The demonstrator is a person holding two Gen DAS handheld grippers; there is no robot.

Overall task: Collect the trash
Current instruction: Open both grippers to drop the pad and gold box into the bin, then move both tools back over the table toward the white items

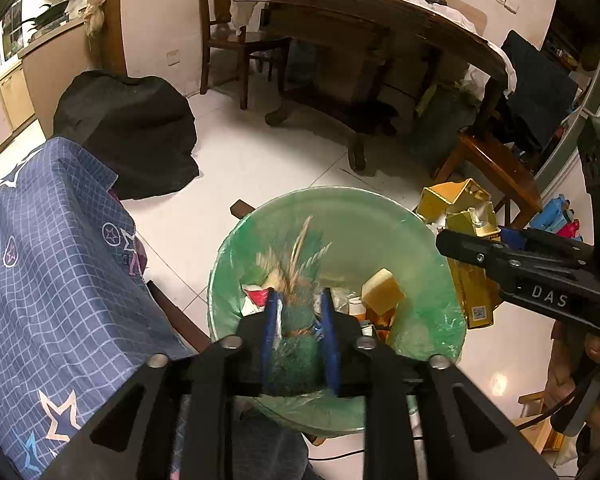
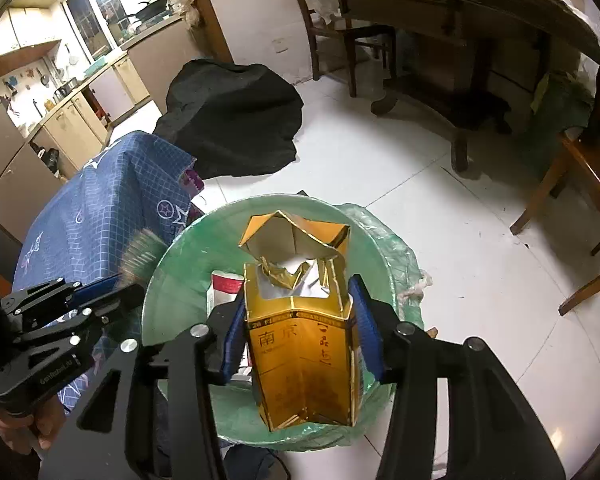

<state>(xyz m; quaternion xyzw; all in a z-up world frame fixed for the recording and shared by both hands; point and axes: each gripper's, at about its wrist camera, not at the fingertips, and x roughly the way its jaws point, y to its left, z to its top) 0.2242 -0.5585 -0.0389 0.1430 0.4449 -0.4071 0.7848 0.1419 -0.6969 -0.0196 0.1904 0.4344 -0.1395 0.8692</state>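
A round bin lined with a green bag [image 1: 432, 280] stands on the white floor, holding several pieces of trash, among them a yellow sponge-like block [image 1: 382, 290]. My left gripper [image 1: 299, 304] is over the bin, shut on a green scouring pad with blurred bristly stuff [image 1: 296, 322]. My right gripper [image 2: 300, 322] is shut on an opened gold cigarette carton [image 2: 300, 344] and holds it above the bin [image 2: 172, 264]. The right gripper and carton also show in the left wrist view [image 1: 472, 248]. The left gripper shows at the left in the right wrist view [image 2: 112, 288].
A blue grid-patterned cloth [image 1: 48, 264] covers something left of the bin. A black cover [image 1: 132, 136] lies behind it. A dark wooden table [image 1: 380, 12] with chairs [image 1: 236, 36] stands at the back. A wooden stool [image 2: 592, 208] is at right.
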